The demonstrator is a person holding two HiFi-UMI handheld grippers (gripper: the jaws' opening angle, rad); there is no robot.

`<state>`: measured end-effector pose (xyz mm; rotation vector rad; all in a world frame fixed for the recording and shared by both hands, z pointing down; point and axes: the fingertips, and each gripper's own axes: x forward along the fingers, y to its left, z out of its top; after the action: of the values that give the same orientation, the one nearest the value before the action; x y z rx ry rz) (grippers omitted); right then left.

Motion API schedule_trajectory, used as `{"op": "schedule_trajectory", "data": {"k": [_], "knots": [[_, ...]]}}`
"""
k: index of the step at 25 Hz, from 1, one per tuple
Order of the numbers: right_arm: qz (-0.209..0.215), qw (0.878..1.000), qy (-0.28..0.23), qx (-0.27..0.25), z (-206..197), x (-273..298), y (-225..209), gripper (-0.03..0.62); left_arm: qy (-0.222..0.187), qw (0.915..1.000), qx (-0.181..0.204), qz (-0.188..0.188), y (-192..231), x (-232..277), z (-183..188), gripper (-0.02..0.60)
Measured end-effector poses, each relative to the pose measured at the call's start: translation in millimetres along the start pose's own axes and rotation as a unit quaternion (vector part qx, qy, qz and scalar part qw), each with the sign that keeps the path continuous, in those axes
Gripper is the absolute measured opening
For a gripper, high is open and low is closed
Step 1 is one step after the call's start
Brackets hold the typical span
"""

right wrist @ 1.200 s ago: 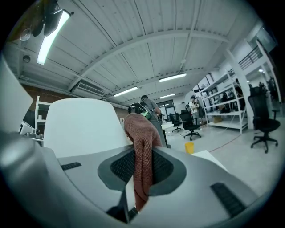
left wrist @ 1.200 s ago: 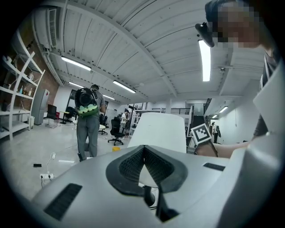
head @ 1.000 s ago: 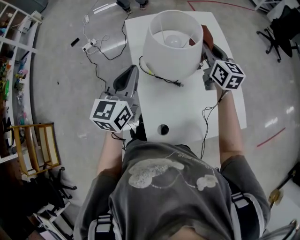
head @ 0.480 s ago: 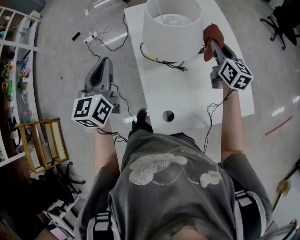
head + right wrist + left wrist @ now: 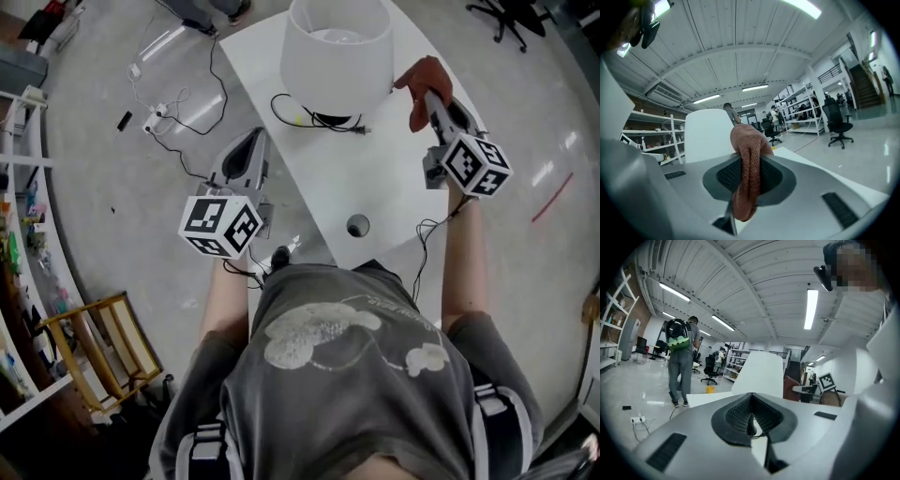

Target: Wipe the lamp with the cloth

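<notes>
Rust cloth (image 5: 746,140) is being pinched tight by the right tool (image 5: 750,177), folded lengthwise along its jaws, beside the upright lamp (image 5: 337,54); left tool (image 5: 751,420) is being held closed, empty.

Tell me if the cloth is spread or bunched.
Bunched: the cloth is a narrow folded wad pinched in the shut right gripper.

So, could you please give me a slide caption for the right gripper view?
Right gripper shut on the brown cloth, with the white lamp standing beyond it.
</notes>
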<state>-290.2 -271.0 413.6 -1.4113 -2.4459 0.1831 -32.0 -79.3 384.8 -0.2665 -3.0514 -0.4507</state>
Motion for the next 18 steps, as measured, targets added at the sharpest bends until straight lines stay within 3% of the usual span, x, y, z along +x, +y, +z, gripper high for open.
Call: {"op": "schedule_trajectory", "data": {"k": [4,10,18], "knots": [[-0.046,0.999,-0.022,0.003,-7,-57,39,0.058,0.001,0.9985,0.001,-0.054,-4,-40,6,0.008],[-0.093,0.995,-0.047,0.012,-21,-90,84,0.058,0.009,0.9938,0.003,-0.111,13,-63,10,0.008],[-0.129,0.990,-0.061,0.021,-71,-153,181,0.057,0.026,0.9773,0.010,-0.210,3,-110,4,0.008]]}}
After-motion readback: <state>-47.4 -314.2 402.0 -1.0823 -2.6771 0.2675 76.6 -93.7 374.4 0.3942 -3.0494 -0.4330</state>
